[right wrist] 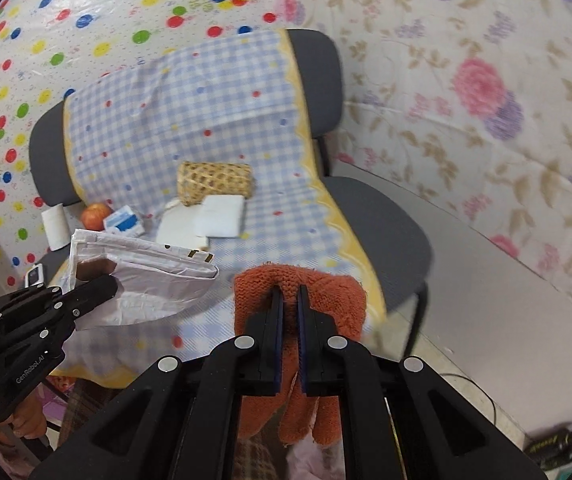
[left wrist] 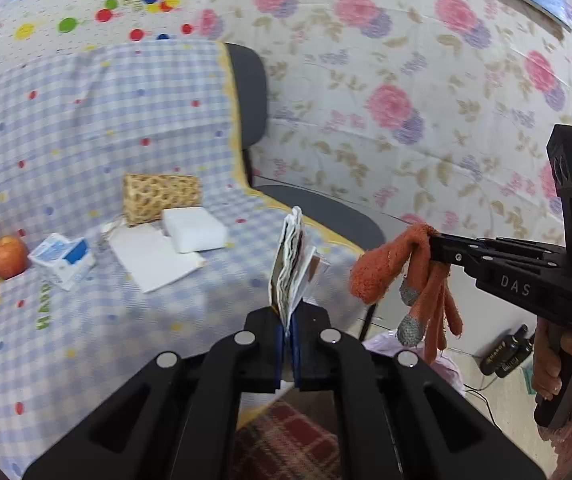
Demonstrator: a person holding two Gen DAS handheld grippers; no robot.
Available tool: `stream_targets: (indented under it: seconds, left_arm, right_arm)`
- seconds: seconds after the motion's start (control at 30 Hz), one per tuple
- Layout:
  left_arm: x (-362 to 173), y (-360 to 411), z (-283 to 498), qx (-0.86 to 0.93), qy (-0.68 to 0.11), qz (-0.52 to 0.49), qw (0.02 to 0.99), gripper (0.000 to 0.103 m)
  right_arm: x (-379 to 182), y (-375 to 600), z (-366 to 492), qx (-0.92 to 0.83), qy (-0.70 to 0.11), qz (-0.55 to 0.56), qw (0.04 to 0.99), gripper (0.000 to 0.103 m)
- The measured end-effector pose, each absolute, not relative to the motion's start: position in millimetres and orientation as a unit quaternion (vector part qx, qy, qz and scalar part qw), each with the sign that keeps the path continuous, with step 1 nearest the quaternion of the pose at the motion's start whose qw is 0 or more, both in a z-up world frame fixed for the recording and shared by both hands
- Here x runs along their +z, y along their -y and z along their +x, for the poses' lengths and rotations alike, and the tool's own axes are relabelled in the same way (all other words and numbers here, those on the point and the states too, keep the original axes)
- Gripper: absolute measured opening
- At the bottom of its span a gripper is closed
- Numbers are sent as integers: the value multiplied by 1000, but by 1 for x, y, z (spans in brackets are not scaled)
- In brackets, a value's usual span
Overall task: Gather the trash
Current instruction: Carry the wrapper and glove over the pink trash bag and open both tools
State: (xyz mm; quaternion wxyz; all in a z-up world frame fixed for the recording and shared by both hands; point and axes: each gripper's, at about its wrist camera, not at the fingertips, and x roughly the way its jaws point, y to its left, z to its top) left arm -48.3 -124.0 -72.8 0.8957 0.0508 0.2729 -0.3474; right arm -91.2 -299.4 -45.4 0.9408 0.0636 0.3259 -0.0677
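Note:
My left gripper [left wrist: 289, 326] is shut on a crumpled white paper wrapper [left wrist: 291, 268], held upright above the front of the chair seat; it also shows in the right wrist view [right wrist: 142, 280]. My right gripper [right wrist: 289, 300] is shut on an orange knit glove [right wrist: 325, 296] that hangs down from the jaws; the glove shows at the right in the left wrist view [left wrist: 389, 268], held past the chair's right edge. A pale pink bag [left wrist: 445, 364] lies on the floor below the glove.
A grey chair [right wrist: 377, 216] is draped with a blue checked cloth [left wrist: 86, 140]. On it lie a woven basket [left wrist: 158, 196], a white block [left wrist: 194, 228], a white sheet [left wrist: 154, 256], a blue-white carton [left wrist: 64, 258] and an apple [left wrist: 8, 256]. A paper roll [right wrist: 54, 226] stands at the left. Black bottles [left wrist: 505, 354] lie on the floor.

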Motion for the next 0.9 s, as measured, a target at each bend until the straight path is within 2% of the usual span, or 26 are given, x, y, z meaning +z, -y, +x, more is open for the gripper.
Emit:
stream_targets:
  seconds: [0.37,0.77,0.83,0.87,0.9]
  left_arm:
    - [-102,207,-95,-450,-294,95,838,1]
    - [-112,255,-92,-494,-320,109,801,1]
    - [-112,260,-93,-501,-317,116,797,4]
    - [-111,262,-92,-500,-317,118,797,11]
    - [-111,264,-91,-498,-318,118,798,26]
  right_arm:
    - [-69,352,-174,-158,-351,90,919,8]
    - [-89,392,-185,-191,-371,114,902,11]
    - [-94,399,-182,-190,-378,120,898,13]
    - [-96,401,-180,-190,-381,124,896,18]
    - [-98,403,-179,-191,-384,127,894,28]
